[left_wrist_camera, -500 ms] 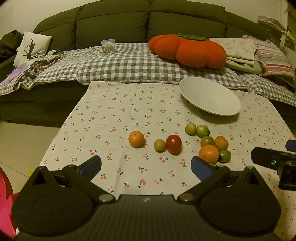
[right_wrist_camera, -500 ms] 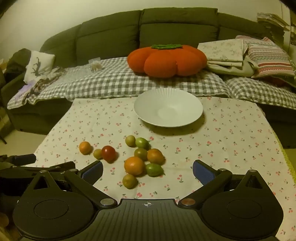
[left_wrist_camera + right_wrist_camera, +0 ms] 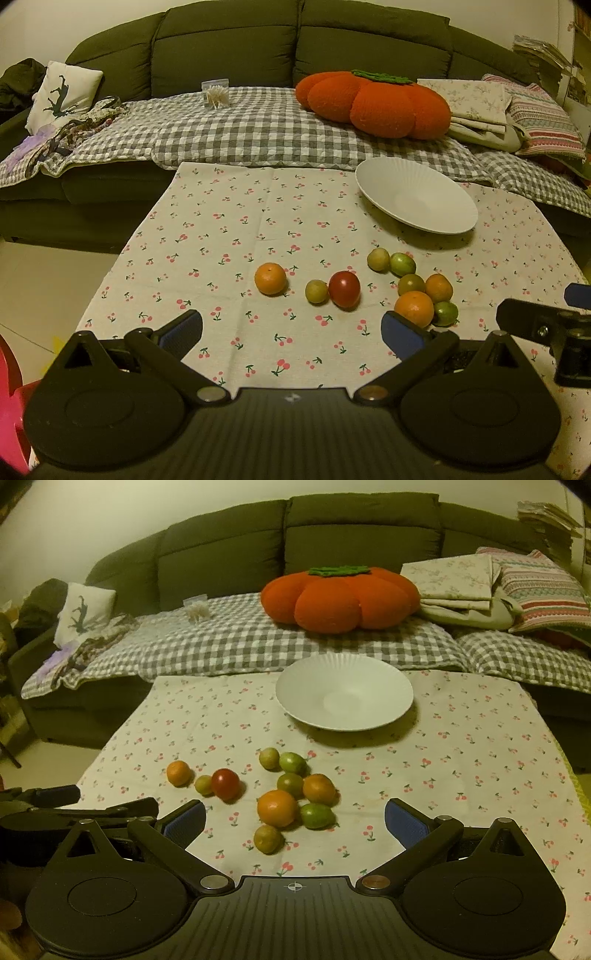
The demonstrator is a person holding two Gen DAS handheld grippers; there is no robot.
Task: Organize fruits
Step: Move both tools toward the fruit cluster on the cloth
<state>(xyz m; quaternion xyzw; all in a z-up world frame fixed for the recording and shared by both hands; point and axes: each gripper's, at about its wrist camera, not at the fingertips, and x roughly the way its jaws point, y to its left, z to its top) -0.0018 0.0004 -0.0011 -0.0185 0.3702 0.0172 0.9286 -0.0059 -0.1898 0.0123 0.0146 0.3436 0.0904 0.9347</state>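
Several small fruits lie on the cherry-print tablecloth (image 3: 229, 221): a lone orange (image 3: 270, 278), a red tomato (image 3: 344, 288) next to a yellow-green fruit (image 3: 316, 291), and a cluster with a bigger orange (image 3: 413, 308) and green fruits (image 3: 402, 263). An empty white plate (image 3: 417, 199) stands behind them. My left gripper (image 3: 291, 330) is open and empty, near the table's front edge. My right gripper (image 3: 294, 821) is open and empty, just in front of the cluster (image 3: 277, 808), with the plate (image 3: 344, 692) beyond.
A dark green sofa (image 3: 295, 48) with a checked blanket (image 3: 258, 129) runs behind the table, holding an orange pumpkin cushion (image 3: 373, 103) and folded pillows (image 3: 517, 110). The right gripper shows at the right edge of the left wrist view (image 3: 546, 328). Floor lies left of the table.
Both grippers have shifted slightly closer to the fruits; the view is nearly the same. No fruit has moved.
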